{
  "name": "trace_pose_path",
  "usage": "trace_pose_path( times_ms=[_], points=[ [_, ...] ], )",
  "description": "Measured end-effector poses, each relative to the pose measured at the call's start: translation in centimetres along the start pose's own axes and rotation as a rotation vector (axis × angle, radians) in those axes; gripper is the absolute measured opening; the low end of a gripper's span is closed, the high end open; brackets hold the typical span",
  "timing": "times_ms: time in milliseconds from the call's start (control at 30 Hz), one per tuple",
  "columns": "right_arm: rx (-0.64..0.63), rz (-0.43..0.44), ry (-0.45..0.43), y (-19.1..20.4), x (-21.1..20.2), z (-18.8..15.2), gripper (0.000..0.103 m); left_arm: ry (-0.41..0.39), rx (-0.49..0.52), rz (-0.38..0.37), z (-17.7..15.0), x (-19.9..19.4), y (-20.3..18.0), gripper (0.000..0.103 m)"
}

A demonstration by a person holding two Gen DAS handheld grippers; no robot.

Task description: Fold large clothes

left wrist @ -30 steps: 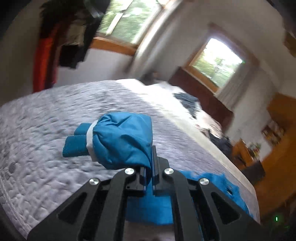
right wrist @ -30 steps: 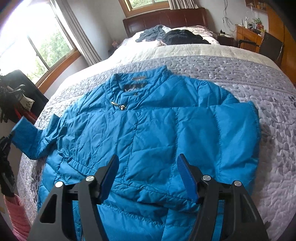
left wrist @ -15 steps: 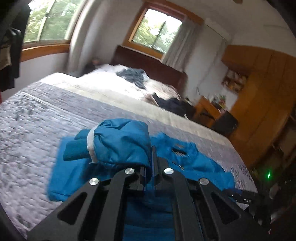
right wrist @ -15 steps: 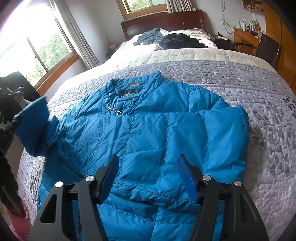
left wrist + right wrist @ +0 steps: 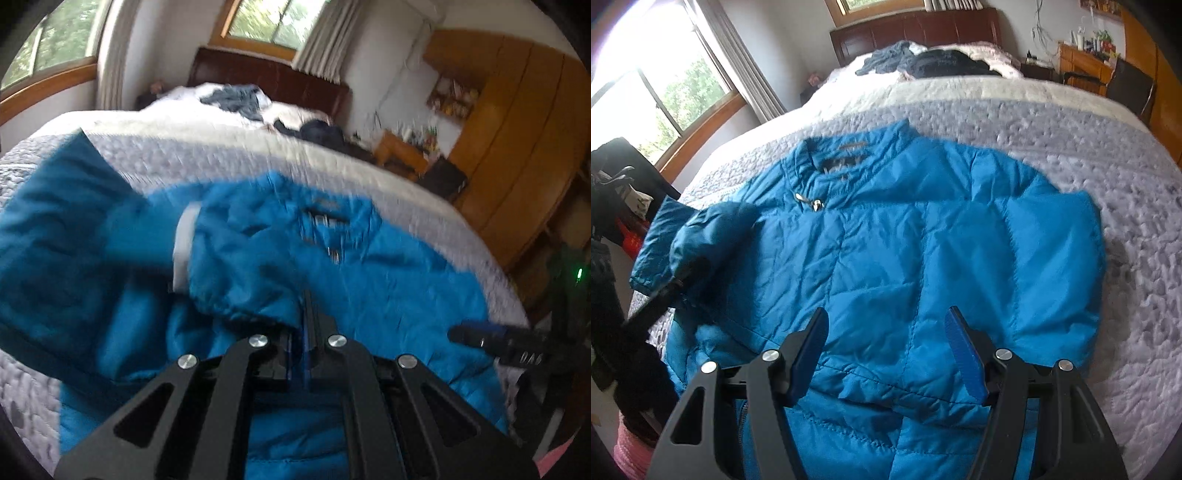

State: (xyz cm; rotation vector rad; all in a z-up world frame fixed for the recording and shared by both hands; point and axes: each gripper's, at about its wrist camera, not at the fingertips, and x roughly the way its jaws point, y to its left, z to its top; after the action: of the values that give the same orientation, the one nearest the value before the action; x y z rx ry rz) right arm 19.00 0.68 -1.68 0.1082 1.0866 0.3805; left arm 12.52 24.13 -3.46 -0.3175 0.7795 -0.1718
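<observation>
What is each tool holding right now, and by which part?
The left tool is shut on the blue quilted puffer jacket, pinching its sleeve near the cuff end. The right tool is open, holding nothing.

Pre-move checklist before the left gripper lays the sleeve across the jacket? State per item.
1. Left gripper shut on sleeve: ok, cuff fabric pinched between the closed fingers.
2. Sleeve lifted off the quilt: ok, it hangs raised at the jacket's side.
3. Right gripper free: ok, open, holding nothing, above the jacket's lower front.
4. Jacket lying flat, front up: ok, zipper pull visible, other sleeve already folded in.
5. Landing area on the chest unobstructed: ok.
6. Grip depth on the cuff: cannot tell, left view is blurred.
</observation>
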Motion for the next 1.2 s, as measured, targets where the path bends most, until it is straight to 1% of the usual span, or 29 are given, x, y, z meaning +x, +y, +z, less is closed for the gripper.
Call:
trace_pose_path(
  times_ms=[133,200,233,300,333,367,400,433,467,567,600,667,700,733,800,867,967,1000,1067,1100,1133,1167,1200],
  points=[
    [0.01,0.002,0.028,-0.3,1.2,-0.2,0.066,0.072,0.039,-0.051,-1.0,1.5,-0.7,0.006],
    [0.006,0.001,0.027,-0.3,1.2,-0.3,0.066,0.082,0.036,-0.073,-1.2,1.1,-0.8,0.006],
    [0.004,0.004,0.024,-0.3,1.1,-0.3,0.066,0.085,0.027,-0.099,-1.3,0.4,-0.6,0.007],
    [0.01,0.012,0.021,-0.4,1.1,-0.2,0.066,0.085,0.024,-0.147,-1.4,-1.2,-0.5,0.017],
    [0.018,0.019,0.019,-0.4,0.9,-0.2,0.066,0.08,0.027,-0.167,-1.6,-2.6,-0.4,0.02],
    [0.02,0.024,0.02,-0.4,0.9,-0.2,0.066,0.069,0.026,-0.183,-1.8,-3.7,-0.3,0.029],
    [0.019,0.029,0.018,-0.3,0.7,-0.2,0.066,0.053,0.022,-0.206,-1.9,-5.0,0.0,0.036],
    [0.016,0.038,0.013,0.0,0.4,-0.2,0.066,0.02,0.018,-0.23,-1.9,-6.5,0.4,0.037],
    [0.008,0.047,0.008,0.5,0.1,-0.2,0.066,-0.016,0.02,-0.231,-1.7,-7.8,0.6,0.038],
    [-0.002,0.115,0.007,2.1,-0.6,-0.1,0.066,-0.127,-0.002,-0.204,-0.2,-11.1,2.6,0.047],
    [0.0,0.147,0.016,2.7,-0.7,0.0,0.067,-0.156,-0.012,-0.187,0.3,-11.7,3.3,0.047],
    [0.006,0.223,0.053,4.1,-0.5,0.3,0.068,-0.222,-0.047,-0.116,1.3,-12.7,5.2,0.047],
    [0.005,0.26,0.087,5.2,0.0,0.6,0.069,-0.246,-0.061,-0.089,1.5,-12.9,6.1,0.047],
    [0.005,0.278,0.105,5.9,0.3,0.8,0.069,-0.264,-0.079,-0.054,1.7,-12.9,7.0,0.047],
    [-0.004,0.3,0.144,7.5,1.3,1.4,0.069,-0.275,-0.115,-0.007,2.1,-12.6,8.4,0.047],
    [-0.005,0.308,0.176,9.3,2.7,2.1,0.069,-0.261,-0.158,-0.006,2.4,-12.1,9.8,0.047],
    [0.018,0.339,0.222,11.1,5.1,3.1,0.069,-0.256,-0.172,0.011,2.7,-12.0,10.9,0.047],
    [0.016,0.329,0.239,11.8,6.1,3.2,0.069,-0.256,-0.177,0.016,2.8,-12.0,11.1,0.047],
    [-0.007,0.282,0.258,13.0,7.6,3.3,0.063,-0.254,-0.192,0.021,3.1,-12.0,11.9,0.047],
    [-0.03,0.265,0.26,13.8,8.2,3.3,0.053,-0.253,-0.197,0.024,3.1,-12.2,12.3,0.047],
    [-0.043,0.256,0.26,14.2,8.3,3.3,0.047,-0.251,-0.202,0.027,3.1,-12.3,12.7,0.047],
    [-0.06,0.238,0.254,14.6,8.3,3.4,0.045,-0.249,-0.204,0.029,3.1,-12.2,12.8,0.047],
    [-0.075,0.224,0.244,14.9,8.0,3.4,0.038,-0.245,-0.206,0.031,3.0,-12.3,13.0,0.048]
  ],
)
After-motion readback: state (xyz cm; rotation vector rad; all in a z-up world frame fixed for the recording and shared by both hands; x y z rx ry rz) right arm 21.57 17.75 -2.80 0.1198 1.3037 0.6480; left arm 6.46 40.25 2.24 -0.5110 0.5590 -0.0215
